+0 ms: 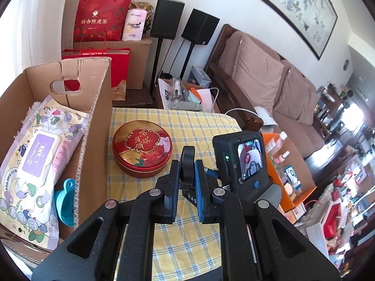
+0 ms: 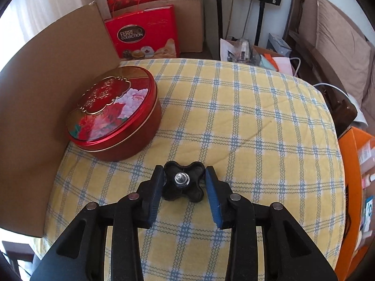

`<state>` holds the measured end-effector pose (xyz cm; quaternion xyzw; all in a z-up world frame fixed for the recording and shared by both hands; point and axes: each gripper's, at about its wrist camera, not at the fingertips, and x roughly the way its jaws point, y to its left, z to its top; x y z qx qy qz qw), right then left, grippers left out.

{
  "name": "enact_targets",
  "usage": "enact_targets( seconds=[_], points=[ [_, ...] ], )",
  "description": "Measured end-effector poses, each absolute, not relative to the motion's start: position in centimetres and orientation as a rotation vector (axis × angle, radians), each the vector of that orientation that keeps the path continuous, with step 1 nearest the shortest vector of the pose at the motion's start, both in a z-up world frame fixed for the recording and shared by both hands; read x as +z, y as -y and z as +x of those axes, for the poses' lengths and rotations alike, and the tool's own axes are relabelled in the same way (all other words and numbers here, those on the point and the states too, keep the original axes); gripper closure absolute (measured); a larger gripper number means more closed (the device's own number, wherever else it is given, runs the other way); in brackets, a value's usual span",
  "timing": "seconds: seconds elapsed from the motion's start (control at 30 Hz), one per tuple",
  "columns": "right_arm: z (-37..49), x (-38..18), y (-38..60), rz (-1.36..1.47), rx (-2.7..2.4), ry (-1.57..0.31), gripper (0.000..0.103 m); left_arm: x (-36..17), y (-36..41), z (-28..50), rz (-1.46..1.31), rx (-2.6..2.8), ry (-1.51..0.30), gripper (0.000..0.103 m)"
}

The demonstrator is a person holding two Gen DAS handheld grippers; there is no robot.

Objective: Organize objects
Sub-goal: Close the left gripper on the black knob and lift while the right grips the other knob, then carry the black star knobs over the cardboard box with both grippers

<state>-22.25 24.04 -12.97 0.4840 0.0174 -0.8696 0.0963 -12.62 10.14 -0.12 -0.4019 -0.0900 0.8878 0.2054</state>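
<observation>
The desk [image 2: 257,121], covered in a yellow cloth with blue checks, carries a large open cardboard box [image 1: 93,121] along its left edge. Inside the box lie a flat pack of wet wipes [image 1: 35,164] and, tucked against the box's right wall, a small teal funnel-like cup [image 1: 66,201]. Just outside that wall, on the cloth toward the far left corner, stands a round red and gold tin [image 1: 142,148] with flowers on its closed lid; in the right wrist view its side sits close against the cardboard. Smallest is a black four-lobed knob [image 2: 182,181] with a metal screw through its centre. In the right wrist view the right gripper [image 2: 184,194] has its fingers [image 2: 212,194] spread on either side of the knob, their tips at its lobes. In the left wrist view the left gripper [image 1: 187,187] pinches the same knob [image 1: 187,166] edge-on between its blue pads, near the middle of the desk, right of the tin.
</observation>
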Motion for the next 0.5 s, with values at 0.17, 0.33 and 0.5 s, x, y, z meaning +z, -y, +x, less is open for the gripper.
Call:
enact_targets(
  seconds=[0.17,0.33,0.5],
  points=[
    [-21.6,-11.2,-24.7,1.402,-2.589,-0.008,0.085,0.8,-8.8,-12.3,-1.108,2.468,0.275,0.091],
    [-21.0,-8.7,-25.1,1.368,-2.613,-0.025,0.089,1.6,-7.2,-12.2,-1.095,2.486,0.288,0.091],
    [-20.9,-8.1,-25.4,1.372,-2.608,0.018,0.077,1.5,-6.2,-12.1,-1.1,2.498,0.309,0.091]
  ],
)
